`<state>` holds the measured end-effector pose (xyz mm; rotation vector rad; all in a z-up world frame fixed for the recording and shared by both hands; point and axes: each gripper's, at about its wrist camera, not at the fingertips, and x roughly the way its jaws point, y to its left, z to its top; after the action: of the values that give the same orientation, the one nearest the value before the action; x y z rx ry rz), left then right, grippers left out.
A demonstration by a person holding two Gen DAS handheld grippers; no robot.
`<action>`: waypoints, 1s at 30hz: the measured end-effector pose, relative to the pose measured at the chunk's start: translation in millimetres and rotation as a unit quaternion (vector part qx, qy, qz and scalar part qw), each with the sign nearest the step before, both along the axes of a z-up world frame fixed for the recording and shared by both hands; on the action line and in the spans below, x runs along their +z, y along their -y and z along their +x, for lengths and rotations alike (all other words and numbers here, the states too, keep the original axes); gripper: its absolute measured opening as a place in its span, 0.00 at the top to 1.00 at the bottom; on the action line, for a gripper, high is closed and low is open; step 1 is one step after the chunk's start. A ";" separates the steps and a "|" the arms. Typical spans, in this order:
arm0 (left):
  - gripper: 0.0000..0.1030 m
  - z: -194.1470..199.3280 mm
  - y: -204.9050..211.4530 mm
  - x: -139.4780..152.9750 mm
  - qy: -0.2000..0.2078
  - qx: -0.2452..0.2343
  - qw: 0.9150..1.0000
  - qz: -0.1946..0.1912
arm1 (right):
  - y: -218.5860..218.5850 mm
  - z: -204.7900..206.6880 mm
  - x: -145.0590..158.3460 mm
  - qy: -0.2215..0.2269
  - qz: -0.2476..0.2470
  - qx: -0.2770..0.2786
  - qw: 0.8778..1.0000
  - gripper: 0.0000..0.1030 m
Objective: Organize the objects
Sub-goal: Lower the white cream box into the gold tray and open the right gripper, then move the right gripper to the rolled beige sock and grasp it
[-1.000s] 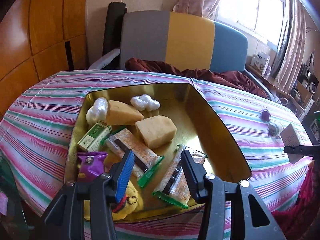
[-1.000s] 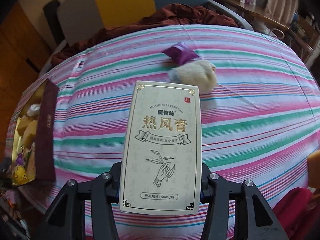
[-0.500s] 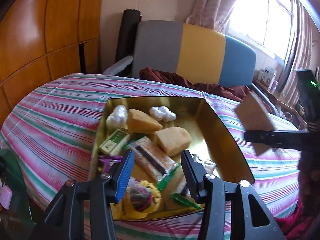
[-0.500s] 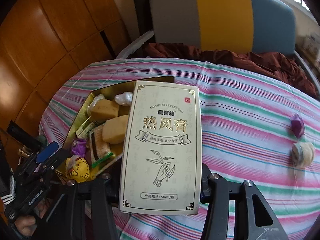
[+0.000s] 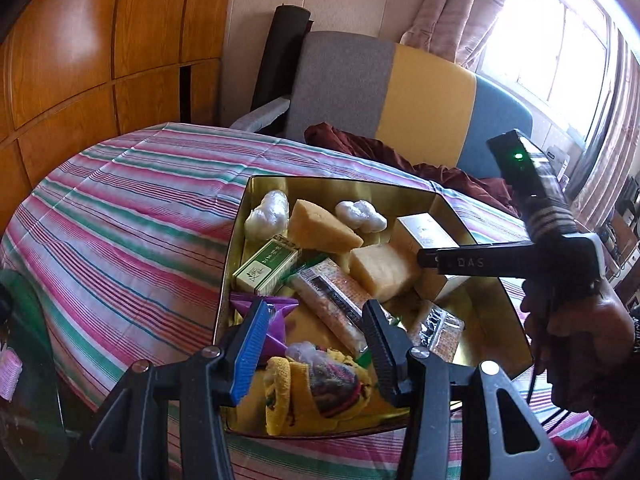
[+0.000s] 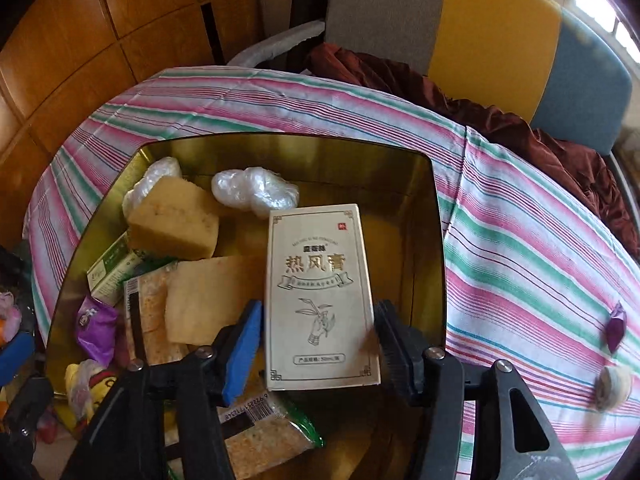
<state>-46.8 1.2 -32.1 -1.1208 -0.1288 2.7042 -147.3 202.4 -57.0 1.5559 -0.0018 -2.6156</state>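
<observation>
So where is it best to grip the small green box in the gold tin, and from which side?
Grip the green box across its two long sides, from above. It lies flat near the tin wall, its top bare; a sponge wedge crowds one end.

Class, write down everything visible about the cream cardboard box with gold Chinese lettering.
The cream cardboard box is tall and rectangular, with a gold border, gold lettering, a small red seal and a line drawing of a hand holding a sprig. It sits inside the gold metal tin, between the opening jaws of the right tool, pads just clear.
</observation>
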 end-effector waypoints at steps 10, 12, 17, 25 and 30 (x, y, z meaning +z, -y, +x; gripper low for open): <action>0.52 4.3 -4.8 4.4 -0.003 0.009 1.000 -0.014 | -6.7 28.4 25.8 -0.046 -0.024 -0.006 0.999 0.28; 0.52 5.9 -7.1 7.2 -0.007 0.007 1.000 -0.016 | -8.2 35.8 29.9 -0.053 -0.023 -0.005 0.998 0.28; 0.52 10.3 -15.0 13.7 -0.016 -0.002 1.000 -0.023 | -18.9 54.2 38.7 -0.068 -0.031 -0.015 0.997 0.27; 0.52 18.1 -28.1 17.3 -0.020 -0.024 0.999 -0.029 | -52.7 81.1 44.7 -0.081 -0.038 -0.047 0.995 0.21; 0.52 22.3 -40.6 17.3 -0.020 -0.044 0.998 -0.037 | -86.4 96.1 44.3 -0.084 -0.038 -0.078 0.993 0.20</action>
<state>-24.5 41.8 -14.8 -1.0640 0.0274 2.6711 -51.2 288.8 -12.7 1.3601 -0.2161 -2.8220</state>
